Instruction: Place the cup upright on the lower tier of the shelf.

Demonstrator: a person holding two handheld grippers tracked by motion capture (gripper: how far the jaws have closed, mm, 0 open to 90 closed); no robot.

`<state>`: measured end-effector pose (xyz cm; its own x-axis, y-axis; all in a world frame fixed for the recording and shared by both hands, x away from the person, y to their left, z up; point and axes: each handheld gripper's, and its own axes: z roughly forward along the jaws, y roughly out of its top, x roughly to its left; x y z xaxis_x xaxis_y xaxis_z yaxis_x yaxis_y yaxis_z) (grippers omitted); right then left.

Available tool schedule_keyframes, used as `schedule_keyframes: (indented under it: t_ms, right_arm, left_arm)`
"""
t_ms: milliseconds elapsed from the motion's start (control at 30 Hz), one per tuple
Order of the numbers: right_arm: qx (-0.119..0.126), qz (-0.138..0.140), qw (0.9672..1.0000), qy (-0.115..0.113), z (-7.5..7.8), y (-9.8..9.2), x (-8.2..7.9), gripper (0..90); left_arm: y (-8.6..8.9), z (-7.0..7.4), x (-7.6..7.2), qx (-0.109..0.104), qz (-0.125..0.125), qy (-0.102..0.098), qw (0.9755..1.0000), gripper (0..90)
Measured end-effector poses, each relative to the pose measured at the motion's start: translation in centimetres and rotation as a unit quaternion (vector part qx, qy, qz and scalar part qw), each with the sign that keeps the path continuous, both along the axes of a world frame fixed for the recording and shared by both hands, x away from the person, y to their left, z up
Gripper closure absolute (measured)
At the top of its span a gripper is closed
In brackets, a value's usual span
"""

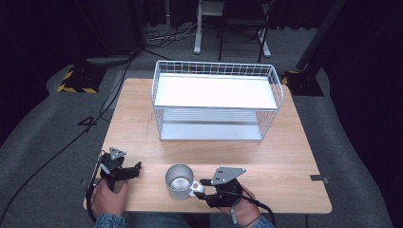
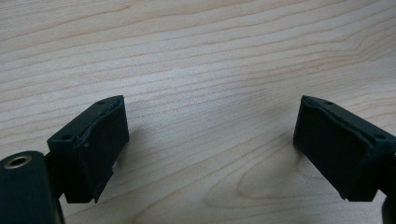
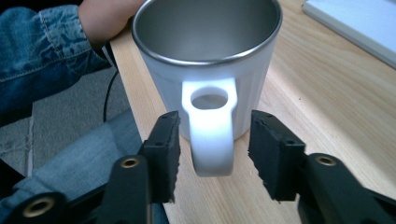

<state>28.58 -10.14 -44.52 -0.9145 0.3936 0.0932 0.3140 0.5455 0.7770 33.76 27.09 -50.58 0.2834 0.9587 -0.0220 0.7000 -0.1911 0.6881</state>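
A white mug [image 1: 179, 182] with a steel inside stands upright near the table's front edge, its handle [image 1: 196, 187] turned toward my right gripper [image 1: 203, 188]. In the right gripper view the jaws stand open on either side of the mug's handle [image 3: 210, 130], with a small gap on each side and no contact. The mug's body [image 3: 205, 60] rises just beyond them. My left gripper [image 1: 134, 170] rests at the front left of the table, open, with bare wood between its jaws [image 2: 210, 140].
A white wire basket [image 1: 216, 100] with a flat white shelf stands at the back middle of the wooden table [image 1: 142, 123]. Cables run over the grey floor [image 1: 47, 156] at the left. A denim sleeve [image 3: 42, 51] lies beyond the mug.
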Motion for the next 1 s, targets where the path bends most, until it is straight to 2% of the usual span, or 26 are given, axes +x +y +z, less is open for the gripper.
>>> schedule_keyframes:
  t_ms: [133,333,600,767,1000]
  right_arm:
    - [-0.011,0.004,0.9999,-0.01,0.0,0.27,-0.18,60.7]
    - [-0.02,0.009,0.9997,-0.013,-0.16,0.64,-0.2,65.8]
    - [-0.015,0.008,0.9998,-0.013,-0.19,0.92,-0.12,68.7]
    - [-0.021,0.008,0.9994,-0.026,-0.14,1.02,-0.33,70.8]
    - [-0.006,-0.003,0.999,-0.044,-0.19,1.06,-0.57,71.2]
  left_arm:
    - [0.0,0.0,0.0,0.0,0.001,0.0,1.0,10.8]
    - [0.0,0.0,0.0,0.0,0.001,0.0,1.0,10.9]
    - [0.02,0.01,0.01,0.0,0.003,0.0,1.0,11.2]
    - [0.02,0.01,0.0,0.0,0.003,0.0,1.0,11.2]
    - [0.02,0.01,0.0,0.0,0.003,0.0,1.0,11.2]
